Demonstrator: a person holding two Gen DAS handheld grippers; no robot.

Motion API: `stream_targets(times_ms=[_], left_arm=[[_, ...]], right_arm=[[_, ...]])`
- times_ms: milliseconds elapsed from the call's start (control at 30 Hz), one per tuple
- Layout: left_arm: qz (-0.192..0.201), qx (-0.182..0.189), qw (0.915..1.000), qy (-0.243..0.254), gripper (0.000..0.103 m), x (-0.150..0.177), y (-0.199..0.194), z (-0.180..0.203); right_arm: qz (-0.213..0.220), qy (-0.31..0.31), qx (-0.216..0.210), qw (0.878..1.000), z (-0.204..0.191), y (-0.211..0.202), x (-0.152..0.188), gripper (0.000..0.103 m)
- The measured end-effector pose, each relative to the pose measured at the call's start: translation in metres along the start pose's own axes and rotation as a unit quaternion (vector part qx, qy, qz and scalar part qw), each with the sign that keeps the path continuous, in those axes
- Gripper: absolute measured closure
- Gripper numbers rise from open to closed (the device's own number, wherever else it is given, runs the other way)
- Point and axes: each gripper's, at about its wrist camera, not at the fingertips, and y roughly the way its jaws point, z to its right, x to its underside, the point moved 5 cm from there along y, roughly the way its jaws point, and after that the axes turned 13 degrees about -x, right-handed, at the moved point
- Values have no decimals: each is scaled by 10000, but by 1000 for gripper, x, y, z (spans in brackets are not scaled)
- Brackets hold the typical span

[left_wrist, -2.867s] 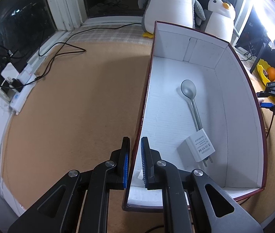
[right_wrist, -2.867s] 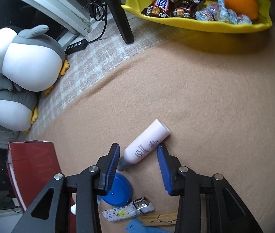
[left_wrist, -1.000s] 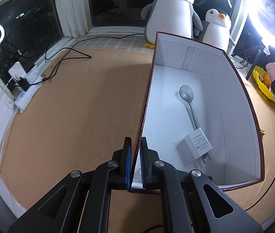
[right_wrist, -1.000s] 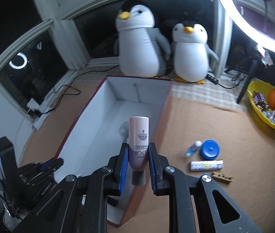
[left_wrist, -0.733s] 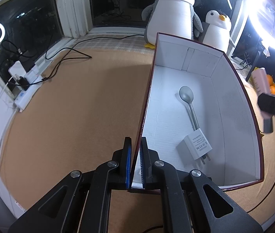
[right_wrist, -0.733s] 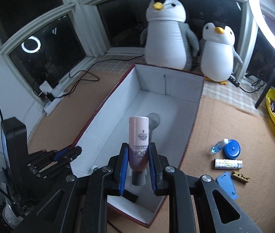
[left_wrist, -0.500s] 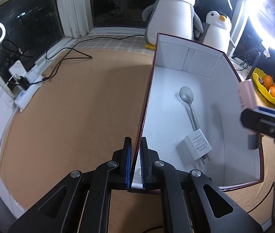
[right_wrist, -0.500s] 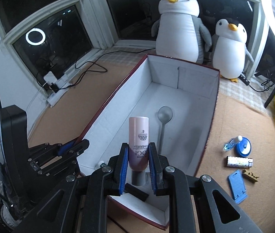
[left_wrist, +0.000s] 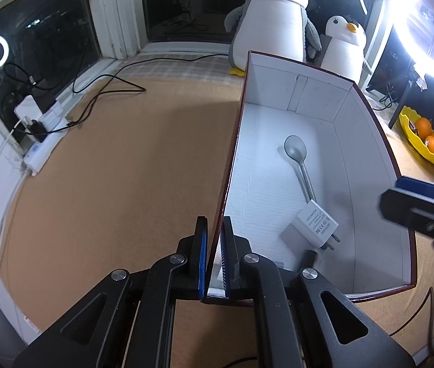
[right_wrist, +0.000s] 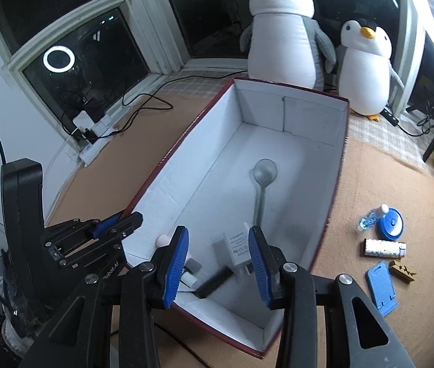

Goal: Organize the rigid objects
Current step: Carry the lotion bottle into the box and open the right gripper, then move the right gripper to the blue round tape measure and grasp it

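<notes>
Your left gripper [left_wrist: 214, 257] clamps the box [left_wrist: 370, 165] wall. Your right gripper [right_wrist: 218, 262] jaws are opening, nothing between; pink bottle [right_wrist: 168, 240] lies in box just beyond its left finger.

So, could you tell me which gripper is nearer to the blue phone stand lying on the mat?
Right. The right gripper hovers over the box's near end, beside the phone stand; the left gripper clamps the box's far wall.

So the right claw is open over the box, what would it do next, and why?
Probably lift the right gripper, jaws opening and empty, toward the blue round lid still outside the white-lined cardboard box. The pink tube bottle already lies inside, while the left gripper steadies the wall.
</notes>
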Motion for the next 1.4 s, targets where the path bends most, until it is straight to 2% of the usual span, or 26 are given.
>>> stream_targets(times_ms=[100, 167, 433, 500, 700, 967, 1133, 1400], left_arm=[[-12, -21, 10000, 29, 96, 0, 0, 1], [-27, -23, 10000, 33, 96, 0, 0, 0], [-73, -82, 9999, 70, 96, 0, 0, 2], [-89, -96, 9999, 84, 96, 0, 0, 2], [-111, -124, 9998, 103, 96, 0, 0, 3], [-148, -161, 9997, 148, 96, 0, 1, 3], [-191, -186, 9995, 147, 96, -1, 2, 3], [-268, -280, 9991, 179, 95, -3, 6, 5]], right_arm=[[172, 138, -7, 9998, 15, -17, 0, 65], [339, 245, 50, 9991, 29, -32, 1, 60], [786, 613, 758, 9921, 102, -81, 15, 57], [824, 684, 942, 9898, 122, -90, 19, 46], [526, 707, 1252, 9882, 167, -89, 21, 43], [22, 961, 1246, 9875, 207, -63, 19, 43], [-114, 1132, 1188, 9864, 223, -49, 19, 43], [-365, 1075, 1252, 9856, 236, -23, 16, 43]])
